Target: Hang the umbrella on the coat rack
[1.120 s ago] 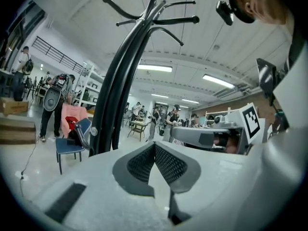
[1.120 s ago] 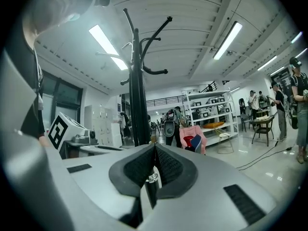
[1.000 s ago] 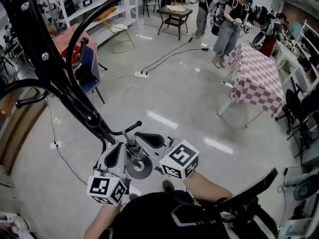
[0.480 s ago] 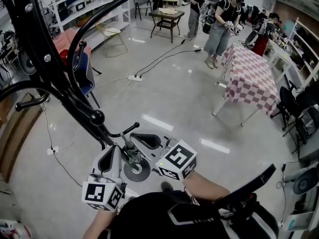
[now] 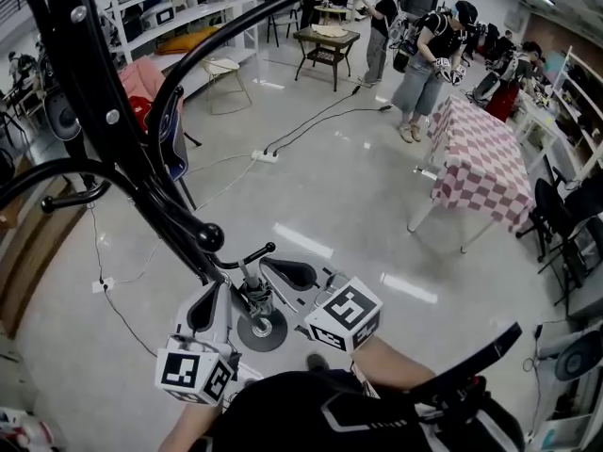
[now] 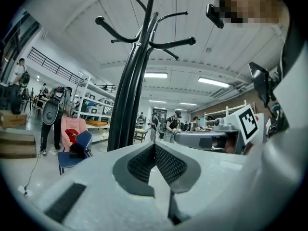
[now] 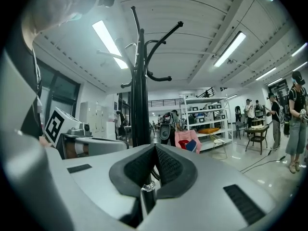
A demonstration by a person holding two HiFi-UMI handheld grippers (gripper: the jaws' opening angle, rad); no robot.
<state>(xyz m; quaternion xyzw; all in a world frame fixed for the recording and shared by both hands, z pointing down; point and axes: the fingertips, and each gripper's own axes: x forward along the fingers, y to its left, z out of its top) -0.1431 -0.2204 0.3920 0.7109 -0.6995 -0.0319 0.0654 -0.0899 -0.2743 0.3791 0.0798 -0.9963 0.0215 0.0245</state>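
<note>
The black coat rack (image 5: 113, 121) rises at the left, and one ball-tipped hook (image 5: 209, 236) hangs just above my grippers. Both grippers point upward beside the pole, which also fills the left gripper view (image 6: 130, 90) and the right gripper view (image 7: 140, 105). My right gripper (image 5: 287, 269) (image 7: 155, 148) is shut on the umbrella's thin metal-tipped shaft (image 7: 147, 191). In the head view the umbrella (image 5: 252, 290) shows as a short rod with a grey round part (image 5: 262, 330) below it, between the two grippers. My left gripper (image 5: 209, 299) (image 6: 155, 146) is shut, and I see nothing between its pads.
A red-checked table (image 5: 485, 158) stands at the right, with several people (image 5: 429, 55) behind it. Cables and a power strip (image 5: 268, 156) cross the floor. A blue chair (image 5: 174, 149) sits by the rack, shelves (image 5: 179, 8) line the back left, and a small dark table (image 5: 330, 40) stands beyond.
The head view has shifted a little. The ball-tipped hook now sits closer to the grippers. Both grippers stay together by the pole with the umbrella between them.
</note>
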